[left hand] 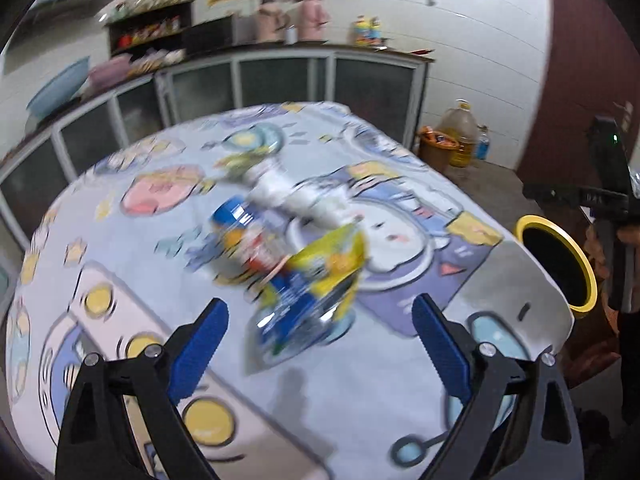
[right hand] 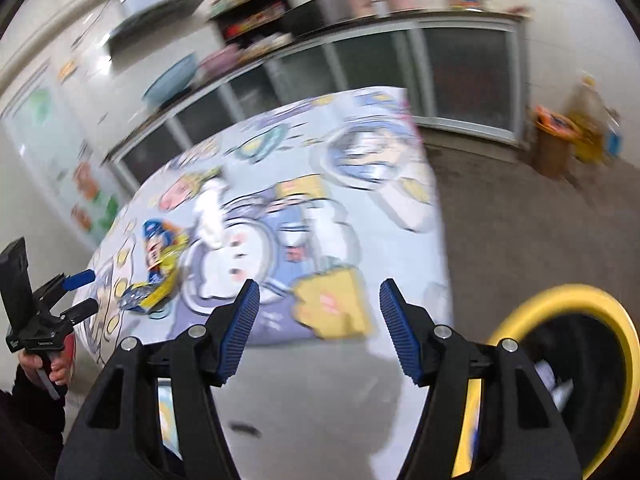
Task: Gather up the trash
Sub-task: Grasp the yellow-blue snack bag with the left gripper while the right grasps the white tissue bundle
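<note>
We count two grippers, left (left hand: 320, 344) and right (right hand: 320, 328), one yellow-rimmed bin (left hand: 560, 260), and two pink flasks (left hand: 272, 20).

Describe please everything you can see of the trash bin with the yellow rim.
The trash bin is round, with a thick yellow rim around a black, dark inside; it looks like plastic. It stands on the floor, upright and open, with no lid visible, close beside the edge of the table. In the right wrist view some pale, whitish pieces lie inside it, too blurred to name. In the left wrist view its opening shows at the right side of the table. Nothing visibly touches its rim.
</note>
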A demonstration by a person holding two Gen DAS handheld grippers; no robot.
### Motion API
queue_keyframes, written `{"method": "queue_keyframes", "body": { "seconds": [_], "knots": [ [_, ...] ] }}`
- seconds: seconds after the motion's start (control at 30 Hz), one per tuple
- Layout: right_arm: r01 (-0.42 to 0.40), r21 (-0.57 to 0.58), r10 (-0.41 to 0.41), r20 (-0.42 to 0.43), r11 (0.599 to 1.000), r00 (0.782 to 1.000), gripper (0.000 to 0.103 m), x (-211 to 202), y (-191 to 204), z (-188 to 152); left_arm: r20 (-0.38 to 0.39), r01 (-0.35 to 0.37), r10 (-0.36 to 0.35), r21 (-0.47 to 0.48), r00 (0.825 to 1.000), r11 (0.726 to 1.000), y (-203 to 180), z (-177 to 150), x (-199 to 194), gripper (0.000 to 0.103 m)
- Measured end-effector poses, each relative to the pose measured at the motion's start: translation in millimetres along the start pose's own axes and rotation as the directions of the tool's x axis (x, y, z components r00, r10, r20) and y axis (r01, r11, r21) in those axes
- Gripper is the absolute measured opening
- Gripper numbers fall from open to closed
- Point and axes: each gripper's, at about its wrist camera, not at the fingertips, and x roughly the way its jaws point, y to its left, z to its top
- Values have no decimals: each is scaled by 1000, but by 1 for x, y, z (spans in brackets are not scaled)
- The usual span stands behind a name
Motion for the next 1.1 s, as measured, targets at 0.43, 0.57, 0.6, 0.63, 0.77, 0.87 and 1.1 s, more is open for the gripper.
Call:
{"method": "queue_keyframes", "body": {
  "seconds": [0.43, 0.57, 0.6, 0.63, 0.77, 0.87, 1.1],
  "knots": [
    [-71, -291, 16, -187, 954, 982, 60, 120, 110, 55, -89, 73, -82, -106, 993, 992, 35, -12, 51, 90],
    [-83, -333, 6, -225, 939, 974, 61, 150, 125, 66, -95, 122, -133, -119, 986, 985, 36, -7, 60, 90],
    [-89, -340, 8, -233, 936, 972, 61, 155, 128, 68, -95, 128, -139, -115, 986, 985, 35, -5, 62, 90],
    [-96, -351, 7, -245, 931, 969, 61, 163, 132, 70, -97, 127, -138, -111, 986, 986, 34, -3, 63, 90],
    [-112, -380, 2, -278, 918, 961, 61, 185, 146, 74, -106, 168, -183, -138, 977, 976, 36, 5, 70, 90],
    [-121, -394, 0, -295, 911, 955, 62, 198, 151, 77, -107, 211, -232, -175, 967, 962, 42, 17, 73, 90],
    [-136, -415, -9, -327, 899, 945, 66, 218, 157, 84, -152, 228, -274, -265, 950, 937, 61, 39, 97, 91]
  ]
}}
